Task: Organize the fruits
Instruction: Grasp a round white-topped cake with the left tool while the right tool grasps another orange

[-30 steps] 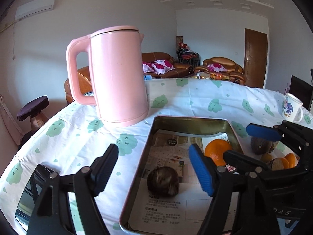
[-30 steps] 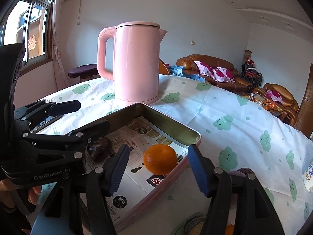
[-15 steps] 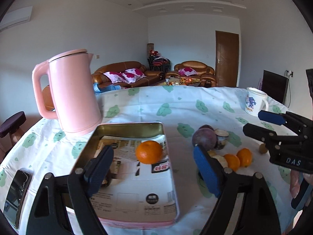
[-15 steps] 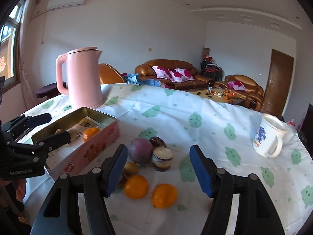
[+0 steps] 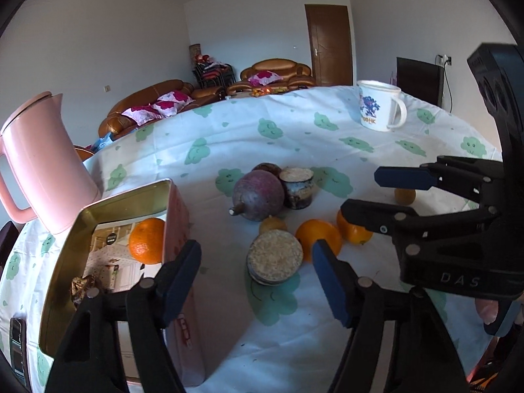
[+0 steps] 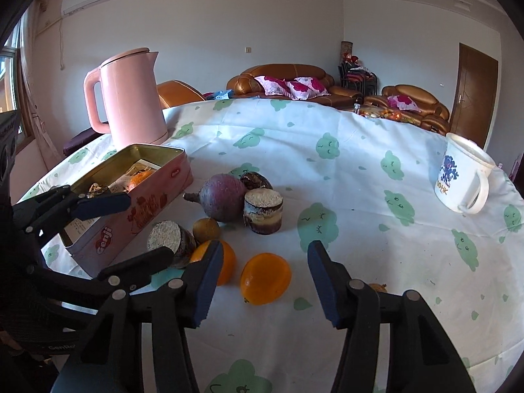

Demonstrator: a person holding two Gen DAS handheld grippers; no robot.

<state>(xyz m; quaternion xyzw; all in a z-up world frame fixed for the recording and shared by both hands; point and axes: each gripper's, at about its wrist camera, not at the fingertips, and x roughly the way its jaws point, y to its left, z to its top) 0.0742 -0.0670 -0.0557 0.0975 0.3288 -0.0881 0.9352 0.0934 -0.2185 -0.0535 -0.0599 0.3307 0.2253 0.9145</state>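
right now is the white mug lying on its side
No, the white mug stands upright on the tablecloth, its open mouth facing up and handle out to the side.

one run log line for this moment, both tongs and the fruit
left tongs: open, empty | right tongs: open, empty | tin: one orange inside | table: two oranges loose

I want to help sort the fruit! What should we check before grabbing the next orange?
1. Right gripper open: ok, jaws wide.
2. Nearest orange between its fingers: ok, lined up just ahead.
3. Second orange out of the way: not ok, behind the left finger.
4. Left gripper empty: ok, open above the round cut piece.
5. Room in the tin: ok, one orange inside and a dark fruit.
6. Orange firmness: cannot tell.
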